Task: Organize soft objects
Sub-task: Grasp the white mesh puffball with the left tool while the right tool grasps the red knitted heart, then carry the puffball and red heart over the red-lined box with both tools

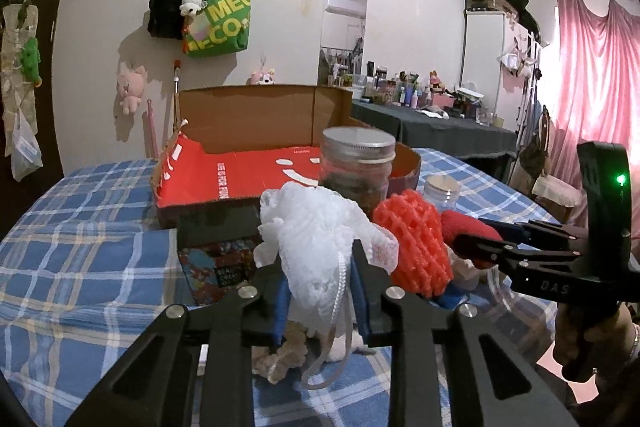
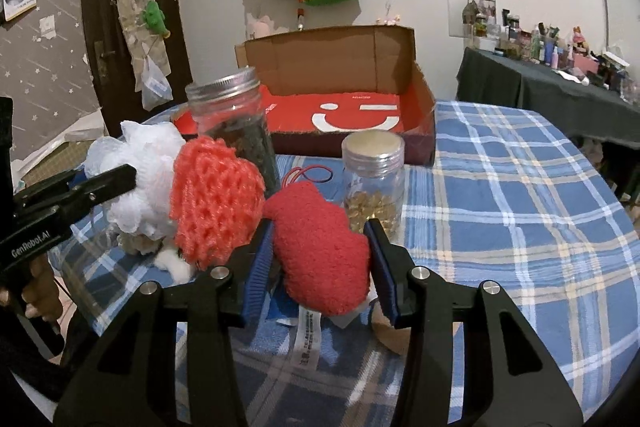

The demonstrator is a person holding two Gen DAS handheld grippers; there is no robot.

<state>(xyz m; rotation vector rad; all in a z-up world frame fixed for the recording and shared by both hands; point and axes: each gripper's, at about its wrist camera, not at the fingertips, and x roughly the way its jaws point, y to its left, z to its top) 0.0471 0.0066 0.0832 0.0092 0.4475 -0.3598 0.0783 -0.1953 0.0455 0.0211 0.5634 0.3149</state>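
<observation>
White mesh pouf (image 1: 316, 227) light, squashy: left gripper (image 1: 320, 291) jaws pinch its gathered base. Red plush (image 2: 320, 251) soft, clamped mid-body by right gripper (image 2: 320, 267).

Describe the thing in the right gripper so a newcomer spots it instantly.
Start at the red cardboard box on the blue plaid table. In front of it, beside the small jar, the right gripper holds a red plush. It is fuzzy and solid, unlike the orange mesh sponge.
</observation>
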